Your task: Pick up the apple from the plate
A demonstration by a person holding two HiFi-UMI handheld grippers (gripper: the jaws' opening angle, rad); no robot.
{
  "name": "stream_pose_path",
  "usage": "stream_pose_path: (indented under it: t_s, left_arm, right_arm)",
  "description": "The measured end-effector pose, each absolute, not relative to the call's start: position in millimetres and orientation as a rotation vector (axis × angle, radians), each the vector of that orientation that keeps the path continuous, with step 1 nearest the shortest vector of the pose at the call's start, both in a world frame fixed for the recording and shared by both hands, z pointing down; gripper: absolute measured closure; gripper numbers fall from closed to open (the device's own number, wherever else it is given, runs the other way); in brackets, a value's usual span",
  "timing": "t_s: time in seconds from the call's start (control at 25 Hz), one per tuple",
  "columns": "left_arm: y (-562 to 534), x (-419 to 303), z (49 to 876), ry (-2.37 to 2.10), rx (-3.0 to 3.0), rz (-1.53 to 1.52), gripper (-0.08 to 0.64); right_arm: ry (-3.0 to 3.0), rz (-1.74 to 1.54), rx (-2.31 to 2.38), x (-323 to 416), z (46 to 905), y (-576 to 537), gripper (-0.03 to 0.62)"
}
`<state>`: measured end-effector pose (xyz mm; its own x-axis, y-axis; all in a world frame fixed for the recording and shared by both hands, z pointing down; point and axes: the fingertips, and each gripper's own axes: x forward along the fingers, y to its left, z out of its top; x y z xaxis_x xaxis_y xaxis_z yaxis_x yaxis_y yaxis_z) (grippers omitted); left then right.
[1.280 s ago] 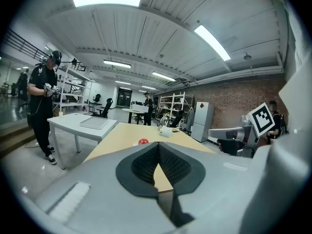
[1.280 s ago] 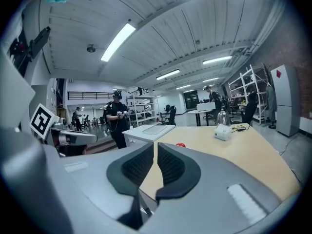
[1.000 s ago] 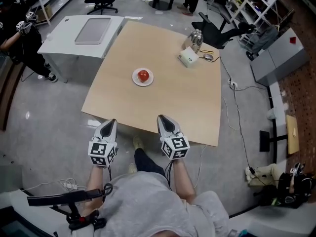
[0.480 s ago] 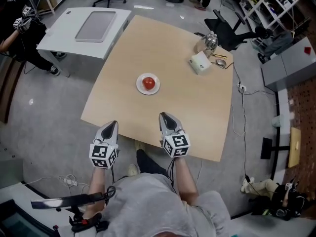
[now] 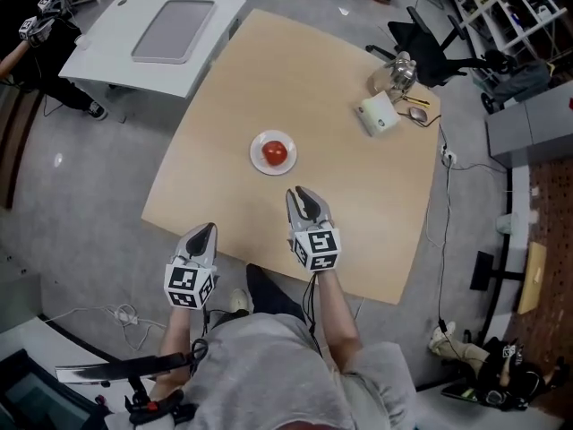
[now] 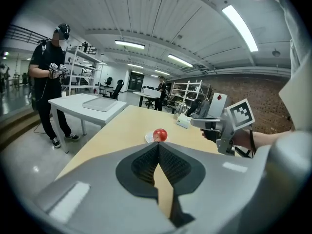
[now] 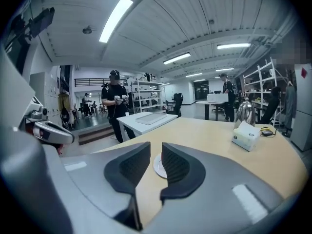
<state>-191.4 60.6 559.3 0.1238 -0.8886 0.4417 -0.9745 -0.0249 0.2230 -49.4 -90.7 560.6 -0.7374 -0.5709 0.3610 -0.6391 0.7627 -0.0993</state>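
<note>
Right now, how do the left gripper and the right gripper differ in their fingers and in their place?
On the left gripper the fingers meet at the tips; on the right gripper they stand a little apart, having just been opening, with nothing between them. The left gripper hangs at the near edge of the table; the right gripper reaches over the table, nearer the plate with the apple. Both are empty.

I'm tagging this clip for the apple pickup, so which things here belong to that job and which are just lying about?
Job: apple; plate under it; wooden table; right gripper, jaws just opening, nothing between them.
Lying about: tissue box; kettle; white table with tray; office chair.
</note>
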Motion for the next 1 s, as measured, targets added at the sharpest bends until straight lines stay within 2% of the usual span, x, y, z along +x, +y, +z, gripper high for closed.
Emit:
stream_pose_path:
  t_s: [0.4,1.0]
  left_arm:
    - [43.8,-203.2,577.7,-1.785,1.882,0.26,0.541]
    - [26.3,-216.1,591.1,-1.802,1.796,0.264,0.541]
  right_arm:
    - [-2.603,0.28,0.88,-76.9,602.2,-147.0,0.423]
    - [-2.551,0.339,0.775,-106.5,659.6,-179.9,0.33]
